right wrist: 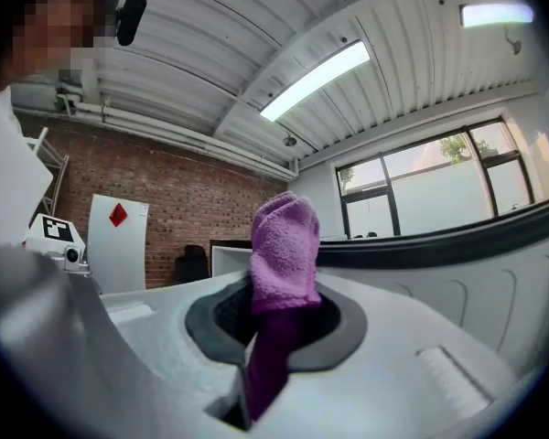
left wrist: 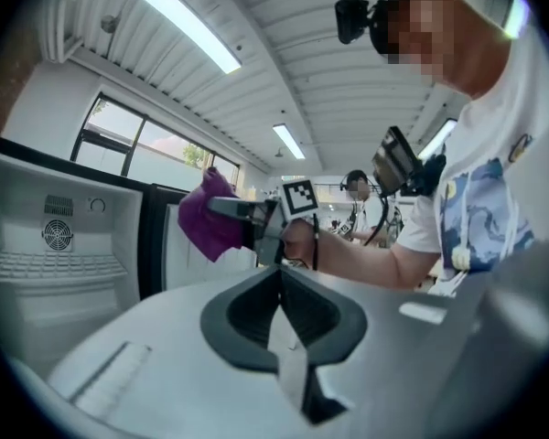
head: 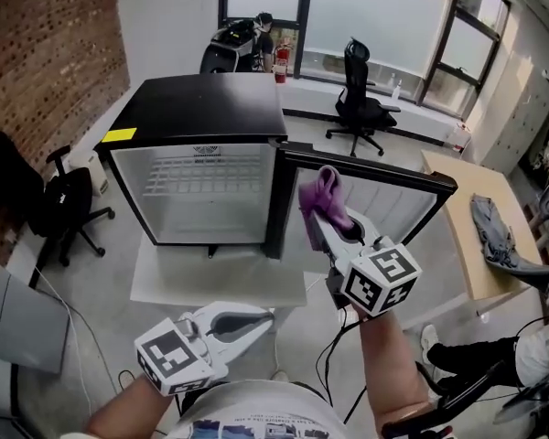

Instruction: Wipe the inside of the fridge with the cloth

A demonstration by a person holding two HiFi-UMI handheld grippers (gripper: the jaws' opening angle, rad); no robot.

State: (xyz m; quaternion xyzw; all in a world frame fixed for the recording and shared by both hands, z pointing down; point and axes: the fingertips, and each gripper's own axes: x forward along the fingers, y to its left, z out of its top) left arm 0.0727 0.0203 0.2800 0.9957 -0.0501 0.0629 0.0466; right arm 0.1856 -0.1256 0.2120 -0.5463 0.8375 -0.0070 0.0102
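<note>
A black mini fridge (head: 201,108) stands on the floor with its door (head: 384,190) swung open to the right. Its white inside (head: 197,190) holds a wire shelf. My right gripper (head: 322,219) is shut on a purple cloth (head: 322,190), held up in front of the door's inner side, right of the opening. In the right gripper view the cloth (right wrist: 284,240) sticks up out of the right gripper (right wrist: 273,314). My left gripper (head: 267,315) hangs low near my body, shut and empty. The left gripper view shows the left gripper (left wrist: 279,277), the cloth (left wrist: 209,216) and the fridge inside (left wrist: 55,245).
A white mat (head: 165,277) lies under the fridge. Black office chairs stand at the left (head: 59,204) and at the back (head: 359,108). At the right, a wooden table (head: 471,236) carries a grey garment. A person's legs (head: 494,350) and cables (head: 334,350) are at the lower right.
</note>
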